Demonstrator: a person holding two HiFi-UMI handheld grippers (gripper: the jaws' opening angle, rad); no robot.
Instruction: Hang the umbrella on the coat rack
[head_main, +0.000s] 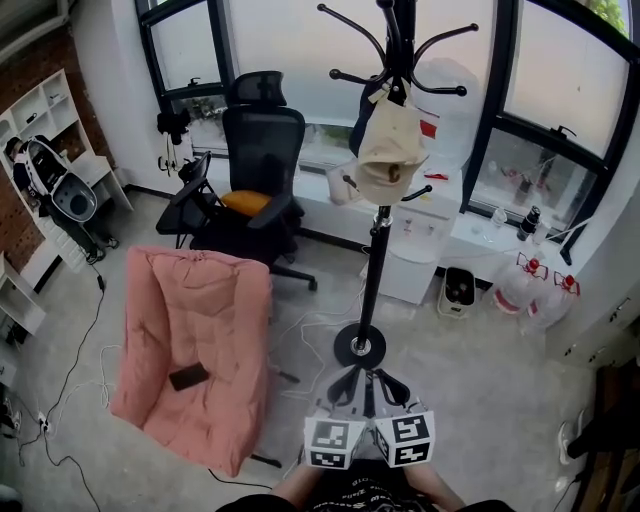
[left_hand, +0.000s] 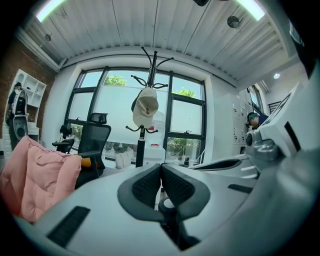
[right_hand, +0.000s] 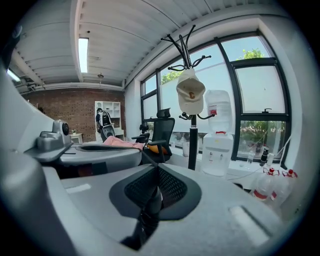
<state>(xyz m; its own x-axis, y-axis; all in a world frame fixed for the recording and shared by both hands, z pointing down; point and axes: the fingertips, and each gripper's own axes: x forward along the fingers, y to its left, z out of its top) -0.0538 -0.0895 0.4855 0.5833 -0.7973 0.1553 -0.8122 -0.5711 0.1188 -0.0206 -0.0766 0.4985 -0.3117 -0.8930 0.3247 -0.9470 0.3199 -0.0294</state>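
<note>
The umbrella (right_hand: 150, 205) is held, apparently pinched in the closed left tool (left_hand: 161, 167) and right tool (right_hand: 152, 170), before the coat rack (head_main: 385, 200); lifting onto a free hook (head_main: 440, 90) is judged next.

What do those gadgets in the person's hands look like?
The left gripper and right gripper are smooth pale grey shells with black jaws whose inner faces are finely ribbed. Each carries a white cube printed with black square markers. No cables show on them. The person wears dark clothing with pale print.
</note>
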